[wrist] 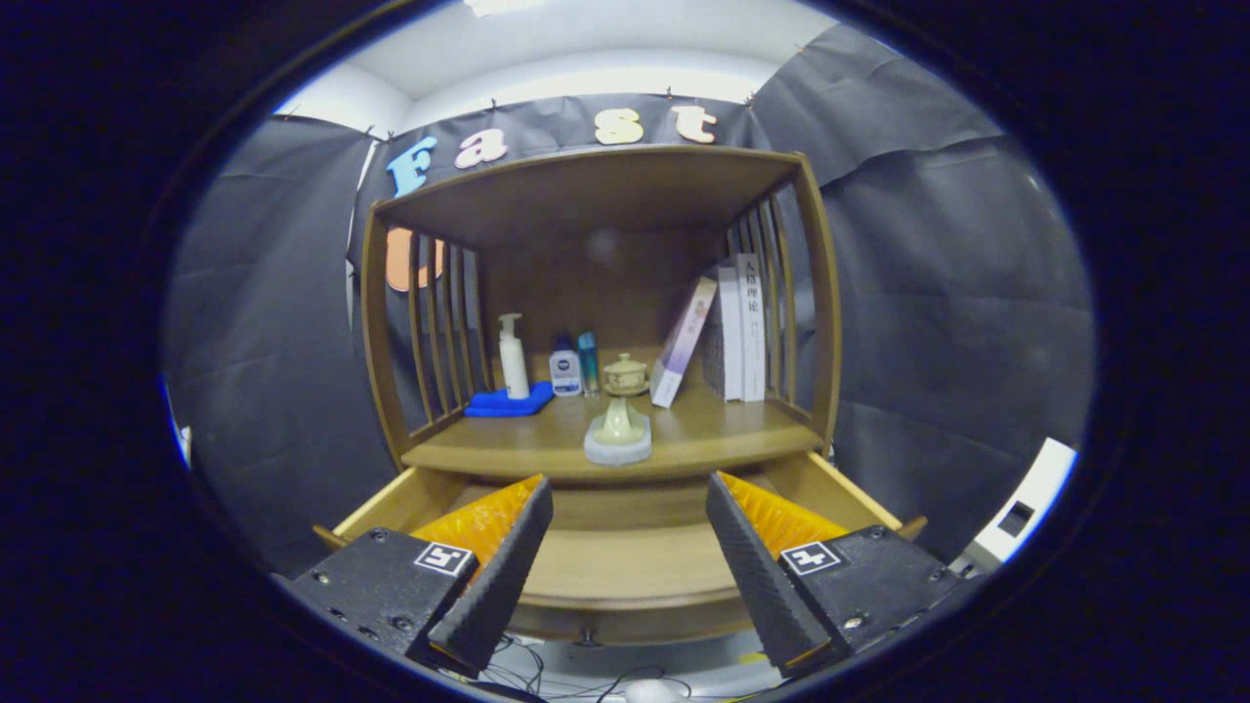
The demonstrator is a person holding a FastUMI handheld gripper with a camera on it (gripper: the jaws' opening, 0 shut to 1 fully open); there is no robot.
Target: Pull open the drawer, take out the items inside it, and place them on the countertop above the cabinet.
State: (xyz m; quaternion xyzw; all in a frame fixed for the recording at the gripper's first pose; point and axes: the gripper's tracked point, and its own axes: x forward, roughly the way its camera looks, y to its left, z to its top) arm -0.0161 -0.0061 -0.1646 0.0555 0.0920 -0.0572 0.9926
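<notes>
I held the tongs (630, 557) spread and empty above the open drawer (625, 561) — backed off, I judged, after unloading. The drawer looked bare, though its front was hidden; a cream figurine (617, 434) stood on the desk (723, 439).

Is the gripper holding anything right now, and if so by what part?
Nothing is held: the gripper is open, fingers apart over the open drawer.

Even overhead light, soft shadow under the shelf top, strong fisheye bending.
</notes>
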